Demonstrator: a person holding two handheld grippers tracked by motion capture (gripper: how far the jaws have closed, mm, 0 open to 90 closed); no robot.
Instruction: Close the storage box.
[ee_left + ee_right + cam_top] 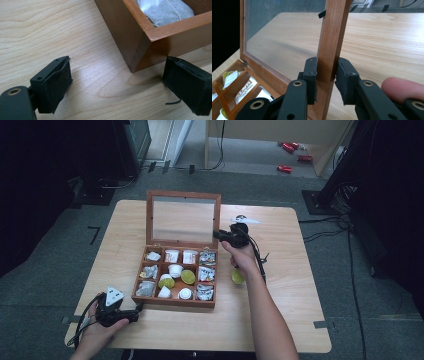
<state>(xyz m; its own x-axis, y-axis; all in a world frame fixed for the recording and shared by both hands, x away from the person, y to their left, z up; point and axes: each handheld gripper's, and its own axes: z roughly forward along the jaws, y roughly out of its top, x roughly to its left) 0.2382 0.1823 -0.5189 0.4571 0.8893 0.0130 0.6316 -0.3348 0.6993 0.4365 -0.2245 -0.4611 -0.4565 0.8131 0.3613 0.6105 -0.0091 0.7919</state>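
Two grippers share our work: the right gripper (325,75) pinches the lid (329,42) frame at three o'clock to swing it, while the left gripper (120,85), jaws spread, brackets the box (140,42) corner at seven o'clock on the bench (50,30).

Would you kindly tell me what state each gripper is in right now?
Left gripper: open, empty, by the brown wooden box's corner.
Right gripper: shut on the box's glass-paned lid frame.

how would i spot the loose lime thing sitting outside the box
Start at the wooden box with the raised glass lid mid-table. Look on the bare tabletop past its right side, under the right forearm: the yellow-green capsule lies there alone, while its lookalikes sit in compartments.
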